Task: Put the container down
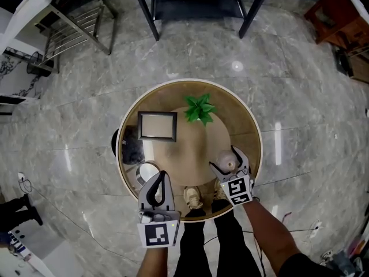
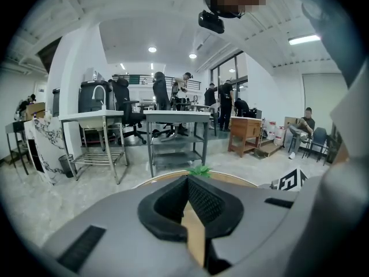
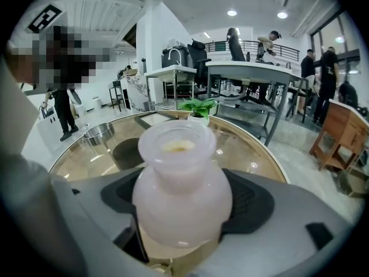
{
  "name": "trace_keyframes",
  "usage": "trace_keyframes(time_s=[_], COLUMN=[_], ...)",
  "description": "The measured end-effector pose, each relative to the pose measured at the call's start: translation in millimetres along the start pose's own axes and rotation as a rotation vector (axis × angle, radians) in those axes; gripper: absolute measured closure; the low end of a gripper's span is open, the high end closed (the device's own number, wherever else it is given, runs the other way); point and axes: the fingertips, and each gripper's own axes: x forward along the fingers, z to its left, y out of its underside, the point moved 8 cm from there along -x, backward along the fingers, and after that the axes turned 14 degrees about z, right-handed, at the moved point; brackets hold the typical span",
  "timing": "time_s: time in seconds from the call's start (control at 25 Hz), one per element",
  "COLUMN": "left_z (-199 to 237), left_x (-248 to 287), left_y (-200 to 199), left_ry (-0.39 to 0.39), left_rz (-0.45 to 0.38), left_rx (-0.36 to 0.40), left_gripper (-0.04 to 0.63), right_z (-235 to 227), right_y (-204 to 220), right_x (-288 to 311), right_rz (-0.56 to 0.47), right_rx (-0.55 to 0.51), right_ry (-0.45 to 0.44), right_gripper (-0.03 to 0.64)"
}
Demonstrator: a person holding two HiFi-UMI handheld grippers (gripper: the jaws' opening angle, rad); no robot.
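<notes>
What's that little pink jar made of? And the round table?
The jar looks like frosted glass or plastic: cloudy, pale pink, light glows through it. The table seems glass-topped with a wooden rim: ceiling lights reflect in it.

1. Head view: bright, even light; pale glare streaks on the polished floor (image 1: 300,114) at 3 and 9 o'clock; edges bend outward.
2. Left gripper view: ceiling lights (image 2: 152,49) glow at 12 o'clock; corners vignetted black; left gripper (image 2: 187,183) soft, close to lens.
3. Right gripper view: lamp reflections dot the desk (image 3: 242,143); container (image 3: 181,183) slightly blurred.
</notes>
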Motion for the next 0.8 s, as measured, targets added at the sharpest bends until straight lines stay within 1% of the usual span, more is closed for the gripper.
trace_keyframes(time_s=[0.24,0.48,0.56,0.72,0.8], left_z=[-2,-5,-5,-8,-9], left_x=[-9,-15,-17,-27,-36], left_y=[6,12,9,-5,-16], left_ry=[-0.004,-0.013,-0.013,-0.003,0.003], left_rz=[0.021,0.035,0.036,0.025,0.022], left_rx=[-0.007,-0.021,-0.024,-0.015,-0.006], left_gripper=[0.601,0.601,0.601,0.601,0.601], right_z=[5,6,6,5,3], right_y=[9,11,11,6,-1], right_x=[10,12,13,-9,-32], right_rz=[0.041,0.037,0.040,0.040,0.023], right_rx=[0.014,-0.003,-0.002,-0.006,-0.010], right_ry=[-0.015,-0.016,-0.031,-0.054,-0.049], right_gripper=[0.212,0.212,0.212,0.173,0.173])
